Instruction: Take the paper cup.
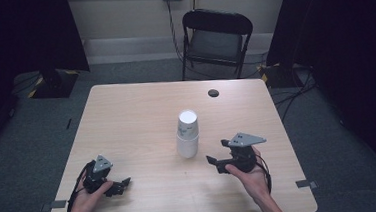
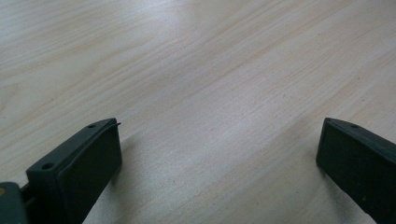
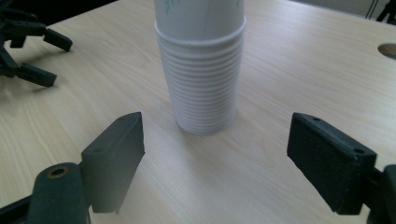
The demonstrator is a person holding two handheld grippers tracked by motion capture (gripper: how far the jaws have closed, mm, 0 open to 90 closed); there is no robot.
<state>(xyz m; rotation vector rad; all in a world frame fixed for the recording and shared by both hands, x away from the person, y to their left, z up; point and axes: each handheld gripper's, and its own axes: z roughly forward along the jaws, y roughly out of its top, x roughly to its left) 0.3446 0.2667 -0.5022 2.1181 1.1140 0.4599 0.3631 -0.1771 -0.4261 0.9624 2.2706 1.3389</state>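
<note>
A stack of white paper cups [image 1: 187, 136] stands upside down near the middle of the wooden table [image 1: 136, 114]. My right gripper [image 1: 217, 151] hovers just right of the stack, held in a hand and pointing at it. In the right gripper view its jaws [image 3: 217, 135] stand wide apart with nothing between them, a short way from the ribbed cup stack [image 3: 201, 79]. My left gripper [image 1: 124, 185] rests low at the table's near left, well clear of the cups. Its jaws [image 2: 219, 140] are open over bare wood. The left gripper [image 3: 58, 60] is also seen far off in the right gripper view.
A round cable hole [image 1: 213, 92] sits at the table's far right. A black folding chair [image 1: 216, 39] stands behind the table. Grey tape marks [image 1: 305, 183] lie near both front corners. Dark curtains flank the room.
</note>
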